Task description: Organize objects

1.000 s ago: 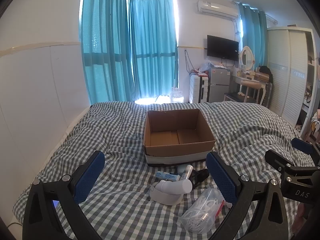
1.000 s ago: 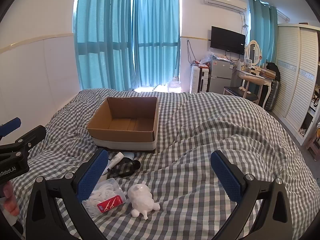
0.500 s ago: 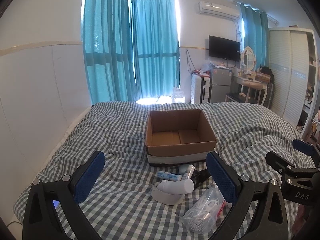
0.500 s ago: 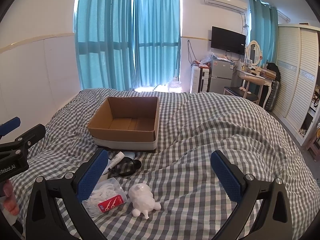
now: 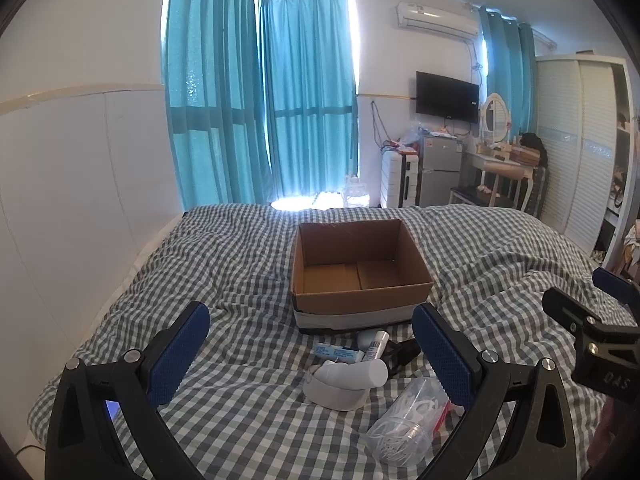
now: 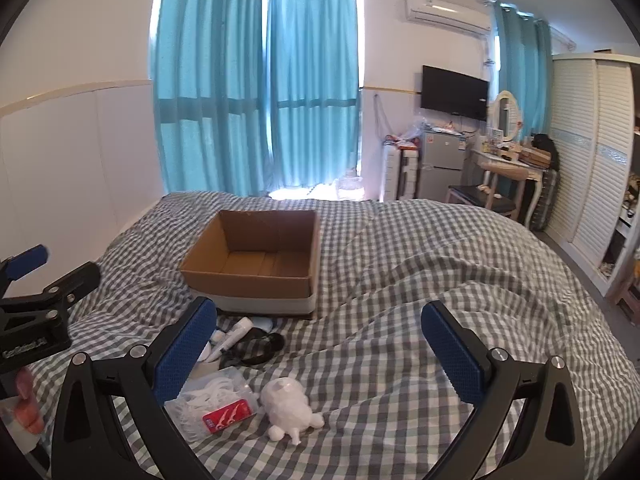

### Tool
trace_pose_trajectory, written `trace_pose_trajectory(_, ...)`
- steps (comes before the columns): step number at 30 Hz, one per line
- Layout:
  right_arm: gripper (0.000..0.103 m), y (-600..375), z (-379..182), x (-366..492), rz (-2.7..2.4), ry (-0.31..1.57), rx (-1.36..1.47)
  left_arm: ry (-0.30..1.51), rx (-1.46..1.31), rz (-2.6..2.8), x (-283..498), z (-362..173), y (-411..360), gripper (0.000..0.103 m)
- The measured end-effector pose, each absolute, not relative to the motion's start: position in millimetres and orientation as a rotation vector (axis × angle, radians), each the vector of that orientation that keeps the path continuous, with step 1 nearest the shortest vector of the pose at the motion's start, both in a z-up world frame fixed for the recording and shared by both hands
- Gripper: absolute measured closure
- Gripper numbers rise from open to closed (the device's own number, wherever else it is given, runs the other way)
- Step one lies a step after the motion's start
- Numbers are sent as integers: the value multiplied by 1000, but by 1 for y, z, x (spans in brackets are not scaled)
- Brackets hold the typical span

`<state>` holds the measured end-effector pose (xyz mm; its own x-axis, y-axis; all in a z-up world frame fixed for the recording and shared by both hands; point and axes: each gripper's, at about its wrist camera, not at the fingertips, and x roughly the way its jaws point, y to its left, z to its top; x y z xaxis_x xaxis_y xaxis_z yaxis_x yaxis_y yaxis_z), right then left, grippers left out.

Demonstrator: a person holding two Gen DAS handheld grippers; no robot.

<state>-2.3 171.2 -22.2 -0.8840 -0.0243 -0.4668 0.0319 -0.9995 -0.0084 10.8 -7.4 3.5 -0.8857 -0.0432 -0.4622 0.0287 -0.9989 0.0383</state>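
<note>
An open, empty cardboard box sits mid-bed. In front of it lies a small heap: a white band with a white roll, a blue-white tube, a white pen-like tube, a black strap, a clear bag of white cord with a red label and a white turtle figurine. My left gripper hovers open over the heap, holding nothing. My right gripper hangs open and empty, just right of the figurine.
The checked grey-white duvet is rumpled, with a ridge right of the box. A white wall panel runs along the left. Beyond the bed stand teal curtains, a fridge, a dressing table and a wardrobe.
Both views have drifted very slightly; the objects on the bed have not moved and both grippers stay open.
</note>
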Motion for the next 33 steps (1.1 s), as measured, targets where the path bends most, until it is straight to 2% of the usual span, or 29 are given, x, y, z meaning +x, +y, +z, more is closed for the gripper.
trace_pose_trajectory(14,0,176,-39,-25,-2932,35,821,-36,831,-3007,-20,-14,-14,0)
trace_pose_trajectory(28,2,166,-134,-69,-2679,147,1254,-167,1159,-2904,-65,-102,-15,0)
trace_pose_trajectory(33,10,167,-155,-72,-2631,181,1370,-176,1280,-2882,-73,-128,-16,0)
